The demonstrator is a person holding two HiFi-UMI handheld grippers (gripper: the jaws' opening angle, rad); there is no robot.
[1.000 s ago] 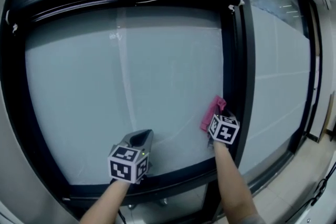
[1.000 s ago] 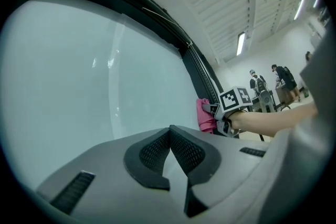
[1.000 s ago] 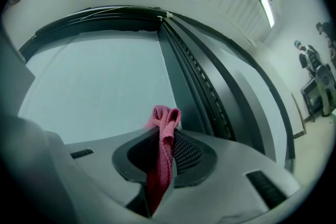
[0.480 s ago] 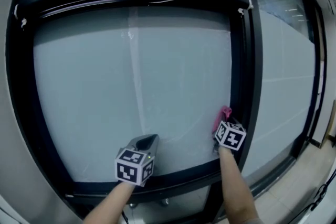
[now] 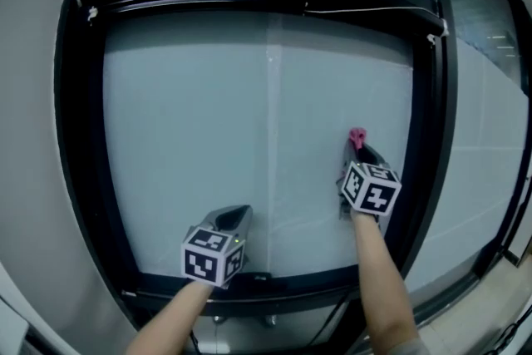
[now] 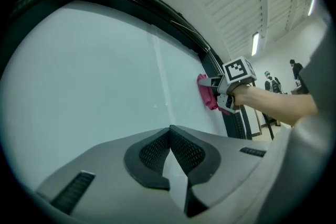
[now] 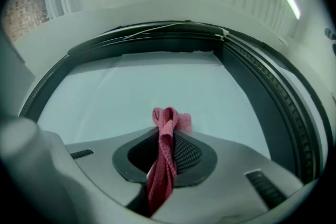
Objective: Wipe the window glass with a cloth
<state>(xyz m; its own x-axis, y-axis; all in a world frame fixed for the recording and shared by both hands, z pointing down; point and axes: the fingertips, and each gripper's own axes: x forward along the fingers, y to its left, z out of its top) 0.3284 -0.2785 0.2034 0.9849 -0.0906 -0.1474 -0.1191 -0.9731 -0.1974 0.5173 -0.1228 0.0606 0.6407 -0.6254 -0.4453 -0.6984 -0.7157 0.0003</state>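
Fingers of right gripper clamp pink cloth.

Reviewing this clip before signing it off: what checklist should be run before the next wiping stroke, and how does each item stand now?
1. Cloth clamped in right hand-held gripper: ok, jaws shut on it.
2. Cloth against window glass: ok, judging by the left gripper view.
3. Left hand-held gripper out of the stroke's way: ok, low on the pane, shut, empty.
4. Gap to the right frame: ok, a narrow gap shows.
5. Glass already clean: cannot tell.
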